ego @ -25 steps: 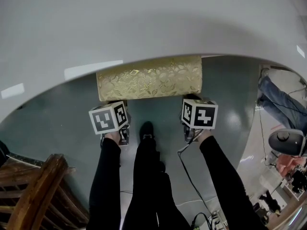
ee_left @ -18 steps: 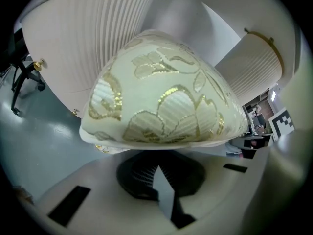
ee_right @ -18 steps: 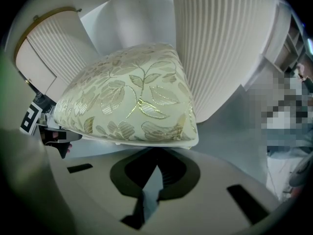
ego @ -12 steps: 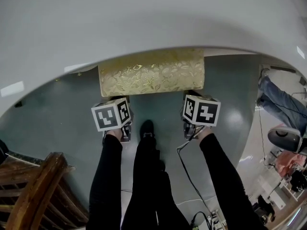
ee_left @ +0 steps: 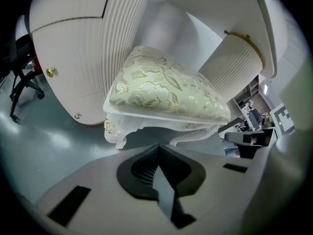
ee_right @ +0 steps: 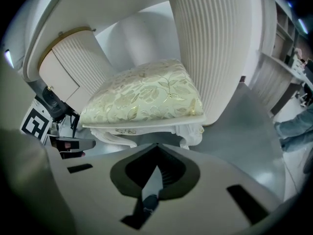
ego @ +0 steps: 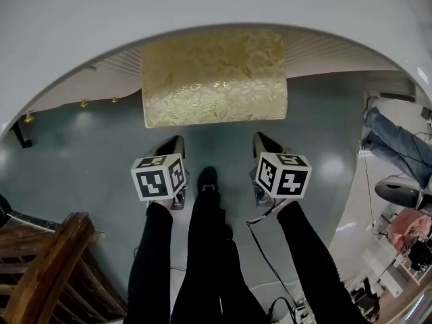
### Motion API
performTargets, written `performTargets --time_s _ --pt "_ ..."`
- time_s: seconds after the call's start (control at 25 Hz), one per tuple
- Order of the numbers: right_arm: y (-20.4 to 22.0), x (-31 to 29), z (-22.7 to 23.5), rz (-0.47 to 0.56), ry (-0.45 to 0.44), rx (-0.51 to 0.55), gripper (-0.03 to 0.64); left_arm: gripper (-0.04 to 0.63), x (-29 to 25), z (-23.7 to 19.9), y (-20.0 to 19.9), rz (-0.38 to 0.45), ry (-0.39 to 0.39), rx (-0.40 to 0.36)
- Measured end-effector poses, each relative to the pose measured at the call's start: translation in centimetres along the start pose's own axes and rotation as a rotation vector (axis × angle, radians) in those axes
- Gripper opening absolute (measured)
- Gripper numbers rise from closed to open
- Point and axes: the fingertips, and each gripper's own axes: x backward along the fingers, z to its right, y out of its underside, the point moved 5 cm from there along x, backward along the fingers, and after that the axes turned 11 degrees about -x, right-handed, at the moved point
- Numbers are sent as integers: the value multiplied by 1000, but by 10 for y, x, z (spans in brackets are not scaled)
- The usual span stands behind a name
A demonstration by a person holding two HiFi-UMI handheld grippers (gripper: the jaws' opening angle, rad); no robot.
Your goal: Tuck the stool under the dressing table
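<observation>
The stool [ego: 212,79] has a gold floral cushion and white carved legs. It stands on the grey floor with its far part under the white dressing table [ego: 202,5]. My left gripper [ego: 177,140] and right gripper [ego: 259,138] hover just short of the stool's near edge, one toward each front corner, clear of it. Both are shut on nothing. In the left gripper view the stool [ee_left: 166,89] sits between the table's ribbed pedestals [ee_left: 73,48], beyond the left gripper [ee_left: 157,147]. The right gripper view shows the stool [ee_right: 142,99] beside a ribbed pedestal [ee_right: 210,48], ahead of the right gripper [ee_right: 157,147].
A dark wooden chair [ego: 47,268] stands at the lower left. The person's legs and a black shoe [ego: 206,181] are between the grippers, and a cable [ego: 270,262] trails on the floor. Another person's legs [ego: 398,147] show at the right. A black office chair [ee_left: 19,77] is left of the table.
Both grippers have drawn back from the stool's front edge, leaving a gap. The view has shifted, so more of the cushion shows below the table top.
</observation>
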Motion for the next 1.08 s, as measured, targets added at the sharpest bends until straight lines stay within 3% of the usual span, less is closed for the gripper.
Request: performTargets --time_s 0.68,1.08 --pt "19 46 -13 70 -45 47 3 8 49 26 41 38 9 -22" --pt "41 71 -19 77 -73 143 3 8 72 41 52 67 10 -25"
